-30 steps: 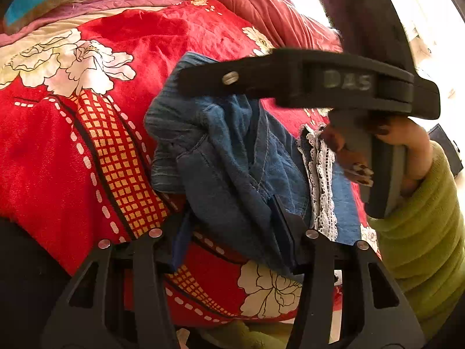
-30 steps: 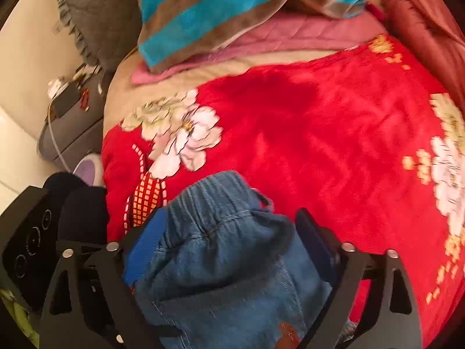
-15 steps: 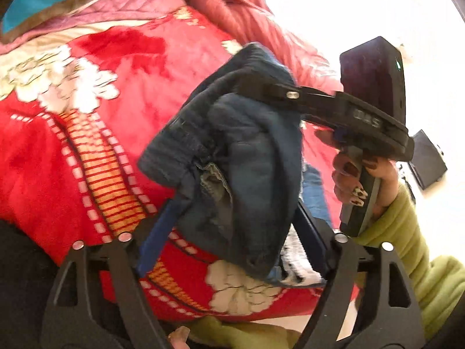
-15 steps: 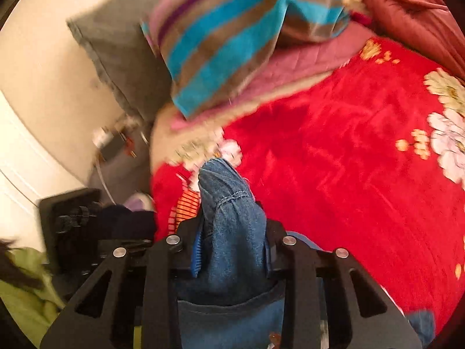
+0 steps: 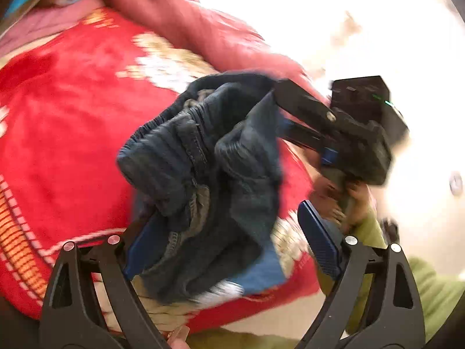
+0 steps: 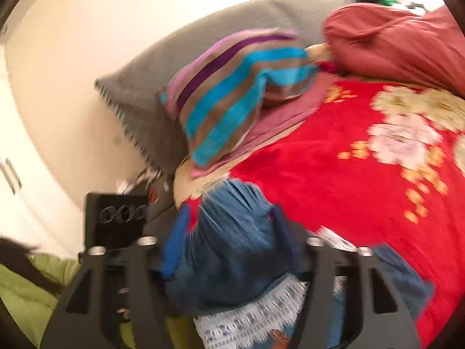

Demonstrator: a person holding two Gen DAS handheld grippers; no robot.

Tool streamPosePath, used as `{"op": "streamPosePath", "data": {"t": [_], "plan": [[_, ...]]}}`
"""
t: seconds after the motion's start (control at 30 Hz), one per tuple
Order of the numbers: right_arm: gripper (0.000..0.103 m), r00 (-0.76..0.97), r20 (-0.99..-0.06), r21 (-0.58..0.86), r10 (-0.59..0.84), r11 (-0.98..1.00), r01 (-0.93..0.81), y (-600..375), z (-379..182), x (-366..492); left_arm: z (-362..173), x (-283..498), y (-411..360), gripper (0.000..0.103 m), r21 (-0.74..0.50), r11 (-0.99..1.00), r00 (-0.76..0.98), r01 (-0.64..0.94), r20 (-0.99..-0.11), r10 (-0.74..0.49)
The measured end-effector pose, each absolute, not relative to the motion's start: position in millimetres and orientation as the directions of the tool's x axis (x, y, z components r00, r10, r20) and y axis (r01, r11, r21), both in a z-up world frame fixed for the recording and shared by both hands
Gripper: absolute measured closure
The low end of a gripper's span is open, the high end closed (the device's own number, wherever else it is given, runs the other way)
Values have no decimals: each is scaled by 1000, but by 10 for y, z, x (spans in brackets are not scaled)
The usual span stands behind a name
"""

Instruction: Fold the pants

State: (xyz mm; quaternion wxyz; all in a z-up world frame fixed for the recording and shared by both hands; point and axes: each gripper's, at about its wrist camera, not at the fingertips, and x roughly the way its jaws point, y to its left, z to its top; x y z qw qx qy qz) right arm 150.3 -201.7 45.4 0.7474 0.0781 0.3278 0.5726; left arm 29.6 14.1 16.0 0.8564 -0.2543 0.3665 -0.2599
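Observation:
The blue denim pants [image 5: 209,180] with white lace trim hang bunched above the red floral blanket [image 5: 72,122]. In the left wrist view my left gripper [image 5: 229,244] stands wide open; the pants drape over its left finger and the right pad [image 5: 319,247] is bare. My right gripper [image 5: 279,110], held by a hand in a green sleeve, clamps the waistband from the right. In the blurred right wrist view my right gripper [image 6: 229,241] has the denim [image 6: 232,250] bunched between its fingers, lace trim [image 6: 250,317] hanging below.
A striped blue, brown and purple pillow [image 6: 238,93], a grey cushion [image 6: 209,43] and a rust-red quilt [image 6: 401,43] lie at the head of the bed. A pink quilt [image 5: 186,23] lies beyond the blanket. The left gripper's body [image 6: 116,221] shows at left.
Both grippers have lifted and swung right with the pants. My left gripper has opened wider and no longer clamps the denim. The right one keeps its hold.

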Motion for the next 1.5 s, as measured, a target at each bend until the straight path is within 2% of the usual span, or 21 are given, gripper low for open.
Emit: {"op": "streamPosePath", "data": {"t": [0.17,0.27,0.37,0.43,0.47,0.5,0.53,0.6,0.7,0.77,0.87,1.0,1.07,1.1,1.2,1.3,1.4,1.5], "plan": [[22,311,-457,536,833,537,-652,-2623,134,1462,136,73,-327,20,-557,734,494,389,-546,-677],[22,334,-495,577,802,591,-564,-2822,-82,1420,208,6,-359,20,-434,803,563,409,-573,-596],[18,327,-556,558,764,635,-535,-2811,-221,1392,247,116,-359,20,-343,871,622,352,-610,-491],[18,316,-579,551,752,646,-527,-2769,-280,1410,218,199,-399,30,-278,906,645,319,-637,-423],[18,299,-586,562,753,644,-519,-2723,-319,1446,143,255,-424,49,-273,910,634,311,-654,-413],[18,283,-594,572,753,643,-509,-2695,-354,1485,95,289,-425,62,-286,906,615,312,-666,-421],[25,255,-618,584,744,651,-485,-2615,-440,1539,24,327,-444,64,-302,900,592,315,-678,-435],[56,216,-619,599,755,632,-493,-2504,-479,1551,-101,295,-482,67,-315,886,551,339,-697,-458],[66,208,-577,591,790,579,-562,-2423,-324,1408,-139,167,-575,67,-288,878,533,382,-708,-463],[66,243,-564,570,789,585,-577,-2493,-231,1356,-155,122,-590,67,-300,869,517,394,-709,-479],[66,278,-673,498,685,698,-515,-2608,-410,1434,-230,116,-596,67,-322,859,491,399,-716,-497],[57,263,-688,497,676,703,-509,-2626,-503,1378,-244,71,-617,67,-315,858,483,405,-723,-494],[45,300,-689,463,660,719,-518,-2629,-394,1329,-240,47,-612,67,-316,860,485,401,-723,-492],[44,323,-681,448,657,723,-526,-2641,-326,1313,-229,38,-607,67,-317,860,489,400,-720,-493],[44,420,-646,347,638,735,-583,-2541,4,1221,-154,-5,-575,67,-328,856,504,399,-702,-504],[44,422,-638,295,644,710,-639,-2393,136,1260,-16,-84,-487,67,-341,850,532,401,-669,-519],[46,410,-671,214,618,690,-691,-2100,151,1340,120,-120,-379,67,-322,868,586,377,-643,-493],[53,347,-742,179,573,669,-721,-1807,-7,1522,113,-27,-365,67,-270,900,598,342,-676,-430]]}}
